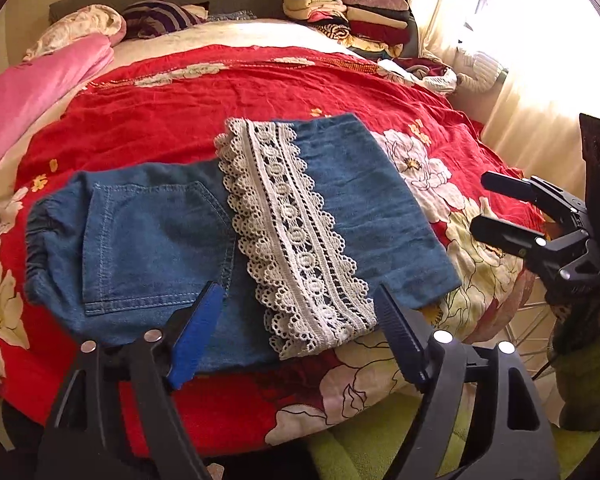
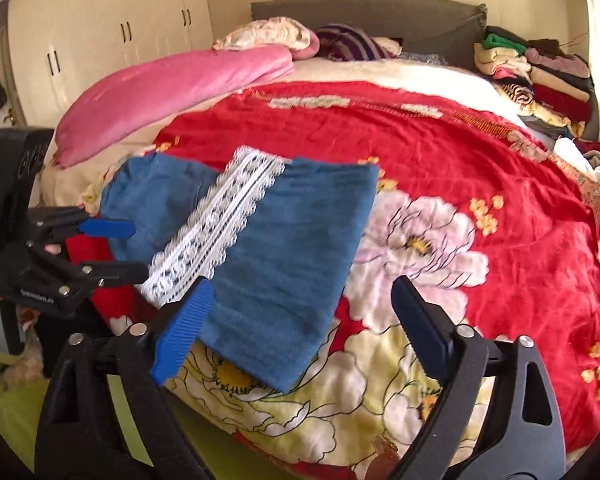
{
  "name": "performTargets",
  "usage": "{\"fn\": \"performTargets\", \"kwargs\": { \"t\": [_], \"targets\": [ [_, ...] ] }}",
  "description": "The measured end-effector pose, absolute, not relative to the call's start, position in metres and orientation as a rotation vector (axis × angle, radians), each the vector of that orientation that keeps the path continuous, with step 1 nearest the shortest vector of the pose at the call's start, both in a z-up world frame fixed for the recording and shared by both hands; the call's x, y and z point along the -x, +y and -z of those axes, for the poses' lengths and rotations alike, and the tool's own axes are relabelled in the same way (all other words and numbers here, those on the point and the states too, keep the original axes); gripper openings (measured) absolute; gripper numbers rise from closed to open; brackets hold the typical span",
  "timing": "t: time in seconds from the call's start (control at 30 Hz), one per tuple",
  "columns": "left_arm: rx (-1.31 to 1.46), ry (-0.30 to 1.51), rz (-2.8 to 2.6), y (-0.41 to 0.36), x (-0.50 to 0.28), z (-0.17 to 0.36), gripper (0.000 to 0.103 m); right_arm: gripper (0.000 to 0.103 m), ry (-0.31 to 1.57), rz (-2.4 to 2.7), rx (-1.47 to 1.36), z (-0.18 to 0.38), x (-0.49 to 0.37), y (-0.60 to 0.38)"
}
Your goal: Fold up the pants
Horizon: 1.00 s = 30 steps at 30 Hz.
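Observation:
The blue denim pants (image 1: 152, 240) lie folded on the red flowered bedspread (image 1: 220, 92), with a white lace band (image 1: 288, 236) across the top layer and a back pocket showing at the left. They also show in the right wrist view (image 2: 296, 260). My left gripper (image 1: 300, 292) is open and empty just above the pants' near edge; it shows in the right wrist view (image 2: 130, 246) at the pants' left side. My right gripper (image 2: 300, 292) is open and empty over the pants' near right corner; it shows in the left wrist view (image 1: 478, 204) to the right of the pants.
A pink rolled quilt (image 1: 32, 92) lies along the bed's left side. Stacks of folded clothes (image 1: 352, 12) sit at the far right by the headboard. A bright curtain (image 1: 540, 60) hangs at the right. White wardrobes (image 2: 100, 40) stand at the left.

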<state>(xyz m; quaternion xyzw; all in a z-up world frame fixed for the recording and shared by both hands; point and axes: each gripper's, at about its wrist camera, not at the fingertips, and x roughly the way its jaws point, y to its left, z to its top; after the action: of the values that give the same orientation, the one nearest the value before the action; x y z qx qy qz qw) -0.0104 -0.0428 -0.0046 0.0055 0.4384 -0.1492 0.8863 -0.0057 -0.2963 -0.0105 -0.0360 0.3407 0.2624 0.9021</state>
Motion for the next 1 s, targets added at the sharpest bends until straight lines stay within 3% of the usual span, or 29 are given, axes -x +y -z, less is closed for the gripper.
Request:
{"fn": "performTargets", "kwargs": {
  "t": [0.1, 0.2, 0.63, 1.0],
  "targets": [
    [-0.019, 0.885, 0.291, -0.038, 0.014, -0.003, 0.082, 0.089, 0.677, -0.536, 0.076, -0.001, 0.006, -0.297],
    [-0.018, 0.862, 0.258, -0.029, 0.017, -0.010, 0.095, 0.091, 0.645, -0.539, 0.079, -0.015, 0.005, -0.292],
    [0.038, 0.819, 0.148, 0.021, 0.027, -0.024, 0.095, 0.093, 0.560, -0.627, 0.143, -0.060, -0.017, -0.238],
    [0.168, 0.872, 0.047, 0.079, 0.027, -0.005, 0.095, 0.094, 0.624, -0.771, 0.215, -0.064, -0.046, -0.156]
  ]
}}
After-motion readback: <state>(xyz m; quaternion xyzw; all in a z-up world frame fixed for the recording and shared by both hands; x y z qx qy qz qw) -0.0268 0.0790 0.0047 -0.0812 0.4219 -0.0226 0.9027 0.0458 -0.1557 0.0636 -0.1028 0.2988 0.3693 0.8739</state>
